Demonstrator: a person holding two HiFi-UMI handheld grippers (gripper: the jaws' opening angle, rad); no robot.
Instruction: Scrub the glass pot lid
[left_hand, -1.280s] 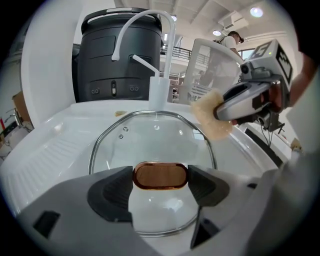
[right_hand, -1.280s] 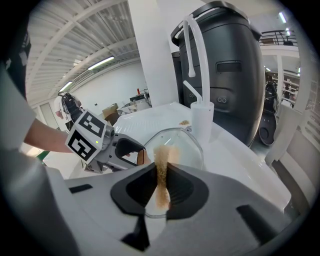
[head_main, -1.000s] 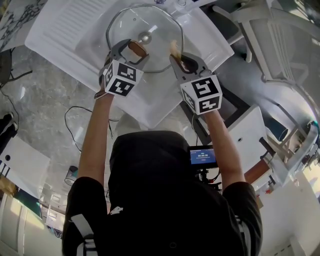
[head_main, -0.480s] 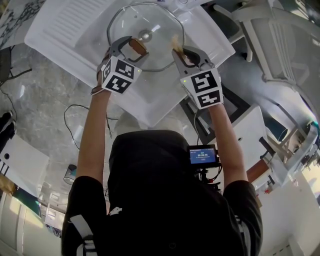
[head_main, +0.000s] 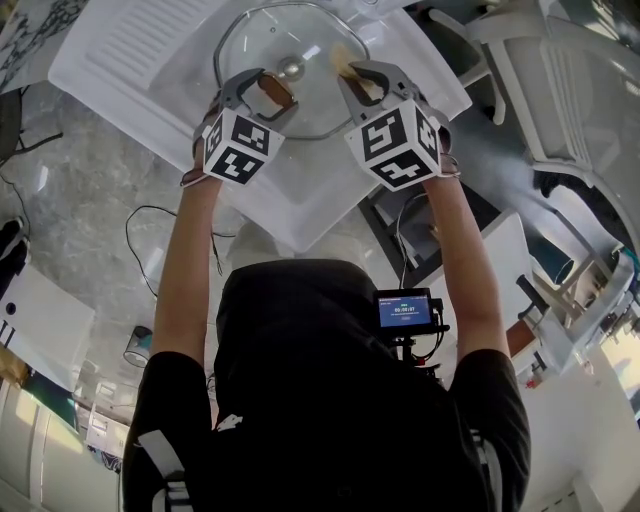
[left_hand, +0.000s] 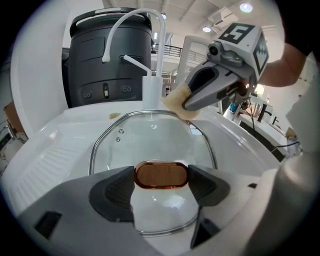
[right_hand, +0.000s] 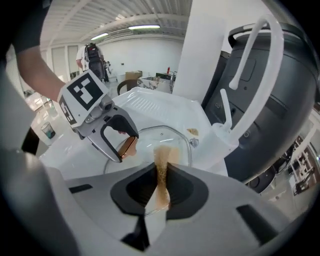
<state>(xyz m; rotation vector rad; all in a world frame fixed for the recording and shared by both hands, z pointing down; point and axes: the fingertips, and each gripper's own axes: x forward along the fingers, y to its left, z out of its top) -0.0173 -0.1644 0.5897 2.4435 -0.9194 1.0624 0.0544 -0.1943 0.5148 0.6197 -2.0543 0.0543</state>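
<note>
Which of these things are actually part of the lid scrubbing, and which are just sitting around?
In use: glass pot lid; its amber knob, clamped by the left gripper; tan sponge, pinched in the right gripper; white sink under the lid.
Just about: faucet; dark bin behind it; brown scrap beside the faucet; cables on the floor.

Tan sponge (right_hand: 162, 159), seemingly, in right tongs (right_hand: 161, 176)

Hidden from you
In the head view your left gripper (head_main: 264, 93) and right gripper (head_main: 357, 78) cover the near rim of the glass lid (head_main: 290, 40); the brown scrap (right_hand: 193, 132) on the sink (right_hand: 165, 107) is too small to identify.
</note>
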